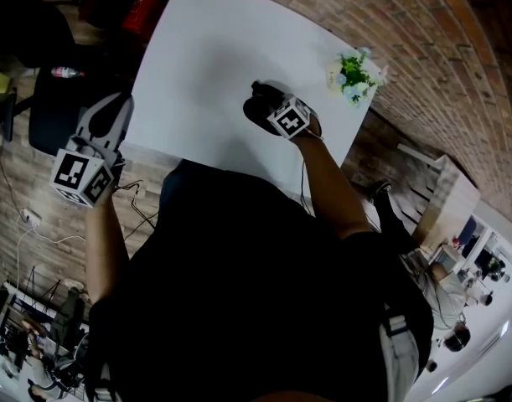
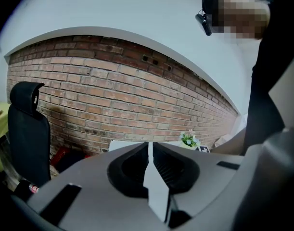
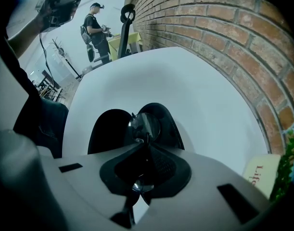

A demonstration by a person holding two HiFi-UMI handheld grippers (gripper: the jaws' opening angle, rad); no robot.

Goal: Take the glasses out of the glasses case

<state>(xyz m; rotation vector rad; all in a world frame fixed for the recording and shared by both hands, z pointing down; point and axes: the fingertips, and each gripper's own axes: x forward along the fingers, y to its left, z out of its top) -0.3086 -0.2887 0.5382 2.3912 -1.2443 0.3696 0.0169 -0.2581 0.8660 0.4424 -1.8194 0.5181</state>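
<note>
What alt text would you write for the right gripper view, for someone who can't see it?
The right gripper has its jaws shut on a pair of glasses, with one lens showing just above them. Beyond lies a black glasses case, open, on a white table beside a brick wall.

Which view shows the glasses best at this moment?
The right gripper view: a lens of the glasses shows clamped in the right tongs, in front of the open case. In the head view the marker cube hides them; the left gripper view shows none.
</note>
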